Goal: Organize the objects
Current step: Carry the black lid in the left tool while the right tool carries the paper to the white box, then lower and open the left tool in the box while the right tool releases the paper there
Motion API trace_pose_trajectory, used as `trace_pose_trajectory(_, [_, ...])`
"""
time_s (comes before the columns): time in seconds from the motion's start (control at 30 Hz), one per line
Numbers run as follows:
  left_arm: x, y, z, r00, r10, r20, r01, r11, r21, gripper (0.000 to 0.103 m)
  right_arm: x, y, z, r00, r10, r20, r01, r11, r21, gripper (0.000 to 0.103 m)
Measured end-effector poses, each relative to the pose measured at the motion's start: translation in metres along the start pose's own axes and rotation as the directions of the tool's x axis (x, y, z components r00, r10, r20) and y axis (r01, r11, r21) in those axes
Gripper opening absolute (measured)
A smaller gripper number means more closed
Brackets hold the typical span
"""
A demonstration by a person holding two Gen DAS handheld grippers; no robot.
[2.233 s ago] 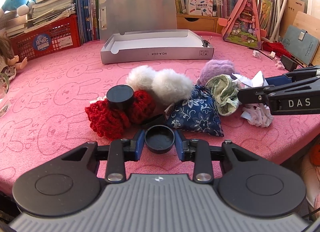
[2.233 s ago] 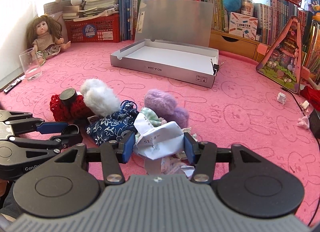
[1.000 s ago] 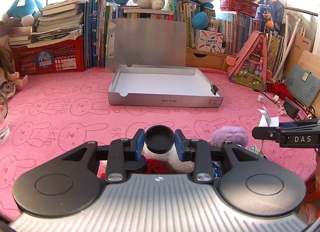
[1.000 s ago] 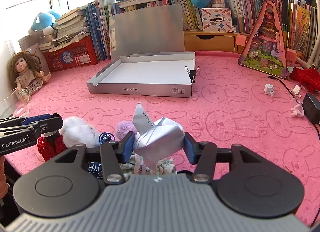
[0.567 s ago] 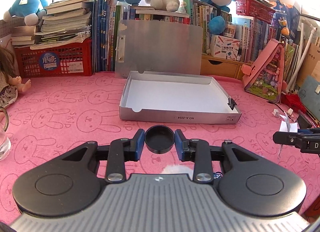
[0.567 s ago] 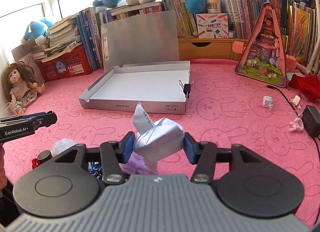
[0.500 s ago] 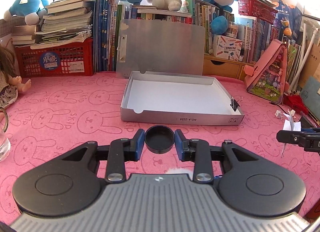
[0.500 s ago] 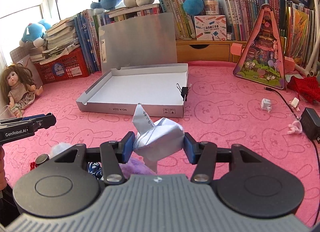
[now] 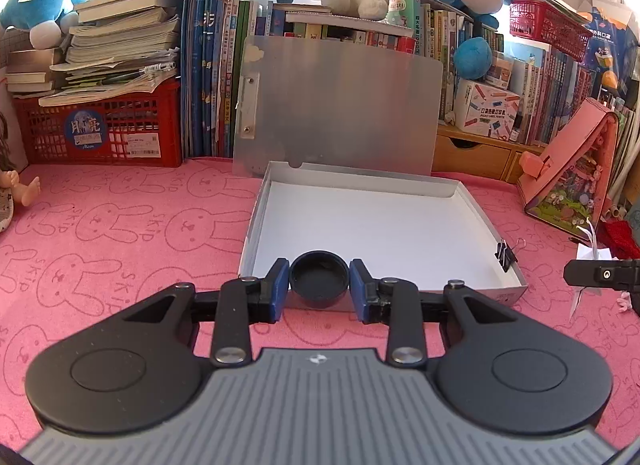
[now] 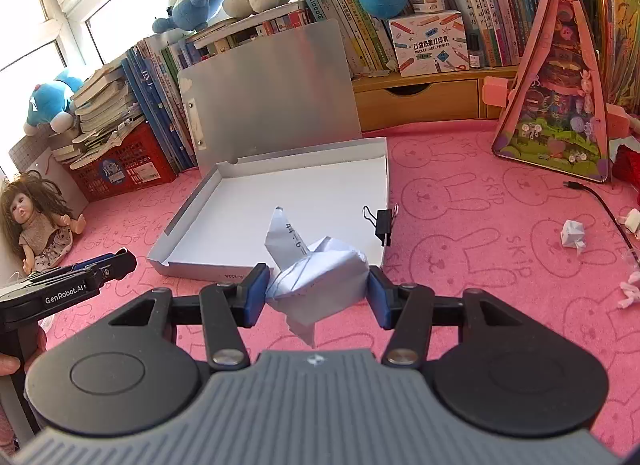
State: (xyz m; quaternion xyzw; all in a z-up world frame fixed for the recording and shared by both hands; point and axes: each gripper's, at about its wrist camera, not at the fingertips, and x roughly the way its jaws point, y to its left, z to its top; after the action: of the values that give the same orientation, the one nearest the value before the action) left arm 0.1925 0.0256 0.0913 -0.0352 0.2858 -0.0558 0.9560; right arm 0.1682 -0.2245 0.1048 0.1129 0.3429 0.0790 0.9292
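Note:
My left gripper point(image 9: 319, 285) is shut on a black round cap point(image 9: 319, 277), held just above the near edge of the open silver box point(image 9: 384, 225). My right gripper point(image 10: 317, 287) is shut on a crumpled white paper ball point(image 10: 320, 273), held in front of the near right part of the same box point(image 10: 280, 201). The box has a white bare floor and its lid stands upright behind it. The left gripper shows in the right wrist view point(image 10: 116, 265), and the right gripper's tip shows at the right edge of the left wrist view point(image 9: 600, 275).
A black binder clip point(image 9: 505, 255) sits on the box's right wall. A red basket point(image 9: 100, 133), books and plush toys line the back. A doll point(image 10: 36, 221) sits at the left, a pink triangular toy house point(image 10: 560, 105) at the right, a paper scrap point(image 10: 573, 233) on the cloth.
Both grippers have lifted their objects off the pile of soft items and moved forward toward the silver box. The pile has dropped out of view below.

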Motion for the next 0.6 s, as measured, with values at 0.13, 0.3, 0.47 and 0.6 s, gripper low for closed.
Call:
trace_pose_trajectory(0.13, [0.037, 0.000, 0.016, 0.999, 0.014, -0.029, -0.015, 1.000, -0.009, 0.038, 0.032, 0.003, 0.023, 1.000, -0.011, -0.028, 0.011, 1.000, 0.008, 0.057])
trace_pose_trajectory(0.3, [0.086, -0.003, 0.027, 0.995, 0.065, -0.082, -0.065, 0.998, 0.010, 0.038, 0.075, 0.005, 0.036, 0.997, -0.038, -0.071, 0.040, 0.999, 0.019, 0.057])
trace_pose_trajectory(0.47, [0.114, -0.005, 0.040, 0.990, 0.070, -0.121, -0.068, 0.997, 0.023, 0.038, 0.106, 0.008, 0.041, 0.994, -0.043, -0.099, 0.045, 0.999, 0.018, 0.057])
trace_pose_trajectory(0.6, [0.137, -0.006, 0.056, 0.986, 0.109, -0.127, -0.102, 0.993, 0.057, 0.038, 0.122, 0.011, 0.054, 0.993, -0.052, -0.104, 0.054, 0.998, 0.017, 0.057])
